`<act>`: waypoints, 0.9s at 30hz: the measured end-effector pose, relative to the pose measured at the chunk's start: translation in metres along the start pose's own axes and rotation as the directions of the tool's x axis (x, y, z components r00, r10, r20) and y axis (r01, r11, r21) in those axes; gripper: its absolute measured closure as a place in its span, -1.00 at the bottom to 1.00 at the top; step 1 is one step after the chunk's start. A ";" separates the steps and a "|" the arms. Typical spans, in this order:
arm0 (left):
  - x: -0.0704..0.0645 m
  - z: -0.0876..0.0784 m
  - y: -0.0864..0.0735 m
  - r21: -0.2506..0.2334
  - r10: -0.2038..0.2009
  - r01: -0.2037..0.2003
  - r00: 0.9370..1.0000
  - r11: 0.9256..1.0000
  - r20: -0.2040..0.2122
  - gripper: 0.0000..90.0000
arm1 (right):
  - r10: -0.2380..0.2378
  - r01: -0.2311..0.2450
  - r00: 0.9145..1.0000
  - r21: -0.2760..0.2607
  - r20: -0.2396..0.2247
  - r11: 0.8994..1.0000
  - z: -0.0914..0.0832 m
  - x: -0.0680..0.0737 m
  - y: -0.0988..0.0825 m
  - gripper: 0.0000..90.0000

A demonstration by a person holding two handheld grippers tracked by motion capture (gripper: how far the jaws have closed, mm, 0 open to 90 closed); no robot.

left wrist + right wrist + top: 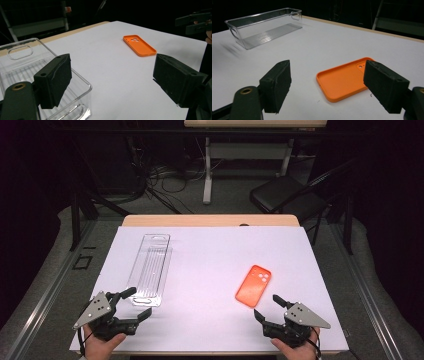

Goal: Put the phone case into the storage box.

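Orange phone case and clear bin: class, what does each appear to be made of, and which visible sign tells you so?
Orange phone case: probably soft silicone or rubbery plastic, matte; it shows a fine dotted texture inside and no sharp glare.
Clear bin: likely rigid acrylic-type plastic, glossy; the white table shows through its walls, and its edges and ribbed floor catch highlights.

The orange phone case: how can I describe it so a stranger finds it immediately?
On the white sheet covering the table, look at the right half, just ahead of the right gripper. The orange phone case lies flat, hollow side up; the clear plastic bin on the left is colourless.
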State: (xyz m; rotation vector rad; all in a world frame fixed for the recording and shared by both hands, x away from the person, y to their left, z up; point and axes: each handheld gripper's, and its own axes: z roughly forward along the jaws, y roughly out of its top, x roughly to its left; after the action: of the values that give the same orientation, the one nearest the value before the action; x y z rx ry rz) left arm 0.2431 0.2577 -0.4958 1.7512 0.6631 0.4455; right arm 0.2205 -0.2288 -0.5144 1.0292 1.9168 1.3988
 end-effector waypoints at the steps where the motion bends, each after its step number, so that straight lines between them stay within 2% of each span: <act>1: -0.001 0.001 0.000 0.007 0.000 0.000 1.000 1.000 0.000 -0.66 | 0.000 0.000 1.000 0.004 -0.001 1.000 0.001 0.000 0.000 -0.47; 3: -0.001 0.003 -0.001 0.017 -0.003 0.002 1.000 1.000 0.011 -0.66 | 0.000 0.001 1.000 0.013 -0.002 1.000 0.002 0.000 0.000 -0.44; 8: -0.002 0.006 -0.002 0.049 -0.004 0.003 1.000 0.999 0.008 -0.65 | -0.010 0.011 1.000 0.056 -0.009 0.998 0.004 0.000 -0.001 -0.32; 11: -0.003 0.008 -0.003 0.056 -0.003 0.002 1.000 0.998 0.015 -0.63 | -0.008 0.010 1.000 0.106 -0.014 0.994 0.007 0.000 -0.003 -0.29; 16: -0.005 0.012 -0.004 0.079 0.007 -0.008 1.000 0.997 0.022 -0.59 | 0.000 0.004 1.000 0.146 -0.031 0.989 0.011 0.001 -0.004 -0.27; 21: -0.009 0.015 -0.005 0.093 0.018 -0.021 0.999 0.995 0.037 -0.59 | 0.011 -0.001 0.998 0.167 -0.062 0.986 0.014 0.003 -0.005 -0.33; 27: -0.009 0.017 -0.006 0.105 0.019 -0.024 0.999 0.994 0.045 -0.59 | -0.023 0.038 0.996 0.194 -0.081 0.980 0.017 0.008 -0.006 -0.38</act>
State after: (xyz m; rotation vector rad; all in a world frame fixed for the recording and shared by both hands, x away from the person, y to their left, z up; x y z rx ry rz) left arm 0.2452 0.2403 -0.5058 1.8639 0.6473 0.3920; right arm 0.2277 -0.2140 -0.5250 1.0433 2.1529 1.2700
